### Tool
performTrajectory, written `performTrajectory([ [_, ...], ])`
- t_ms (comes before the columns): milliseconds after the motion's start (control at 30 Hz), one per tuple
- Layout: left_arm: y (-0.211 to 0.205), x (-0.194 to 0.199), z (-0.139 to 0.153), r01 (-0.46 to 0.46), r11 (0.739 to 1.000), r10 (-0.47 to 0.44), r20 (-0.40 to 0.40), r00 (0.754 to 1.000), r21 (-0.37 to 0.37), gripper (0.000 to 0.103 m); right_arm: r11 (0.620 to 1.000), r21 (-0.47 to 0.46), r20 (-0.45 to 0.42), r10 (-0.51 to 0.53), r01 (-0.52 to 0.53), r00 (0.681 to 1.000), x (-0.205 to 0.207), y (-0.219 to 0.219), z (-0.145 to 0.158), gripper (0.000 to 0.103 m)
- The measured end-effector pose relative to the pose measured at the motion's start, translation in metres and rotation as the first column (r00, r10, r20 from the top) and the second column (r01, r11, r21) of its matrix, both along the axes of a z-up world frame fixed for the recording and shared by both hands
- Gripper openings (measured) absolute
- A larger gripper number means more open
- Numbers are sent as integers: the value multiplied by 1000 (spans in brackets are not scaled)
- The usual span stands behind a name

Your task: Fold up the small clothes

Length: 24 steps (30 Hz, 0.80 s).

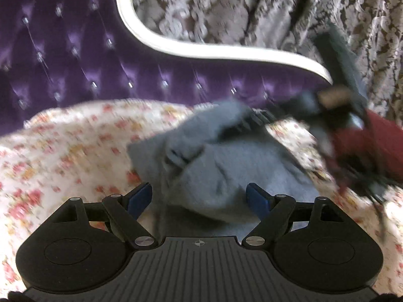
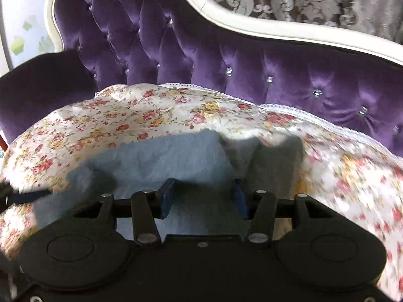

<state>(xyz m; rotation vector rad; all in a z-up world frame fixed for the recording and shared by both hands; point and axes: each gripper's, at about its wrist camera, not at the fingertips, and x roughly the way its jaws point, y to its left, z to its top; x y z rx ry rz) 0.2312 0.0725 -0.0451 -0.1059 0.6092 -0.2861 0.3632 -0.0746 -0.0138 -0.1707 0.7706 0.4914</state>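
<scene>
A small grey-blue knit garment [image 1: 226,166] lies crumpled on a flowered bedspread [image 1: 63,156]. My left gripper [image 1: 199,198] hovers at its near edge, blue pads far apart and pressing on nothing. In the left wrist view my right gripper [image 1: 254,119] comes in from the right on a red sleeve [image 1: 365,146], blurred, its fingers over the garment's far fold. From the right wrist view the garment [image 2: 163,156] spreads flatter under my right gripper [image 2: 204,197]. Its jaws stand half apart above the cloth, which no pad pinches.
A tufted purple sofa back [image 2: 226,58] with a white curved frame [image 2: 252,25] rises behind the bedspread [image 2: 113,115]. Patterned grey-brown curtains [image 1: 252,7] hang beyond it. A dark strip [image 2: 25,196] enters at the left edge of the right wrist view.
</scene>
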Motion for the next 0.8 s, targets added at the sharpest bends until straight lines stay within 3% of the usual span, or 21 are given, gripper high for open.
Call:
performTrajectory([
  [133, 5, 2, -8, 38, 999, -40, -64, 997, -31, 81, 999, 35, -22, 22, -22, 1000, 32, 22, 0, 57],
  [333, 4, 2, -20, 113, 993, -115, -130, 985, -19, 81, 997, 67, -84, 51, -45, 995, 62, 50, -11, 57],
  [467, 11, -7, -11, 161, 983, -170, -96, 981, -90, 81, 991, 122, -37, 59, -54, 998, 47, 38, 1, 58],
  [633, 24, -21, 8, 228, 954, -231, 7, 973, -194, 81, 985, 157, -5, 75, -73, 997, 13, 14, 15, 58],
  [700, 29, -27, 15, 244, 950, -238, 50, 970, -194, 81, 986, 152, 8, 70, -70, 998, -2, 2, 15, 58],
  [800, 30, -30, 26, 209, 967, -196, 96, 976, -146, 81, 984, 175, 22, 33, -37, 999, -20, -18, 14, 58],
])
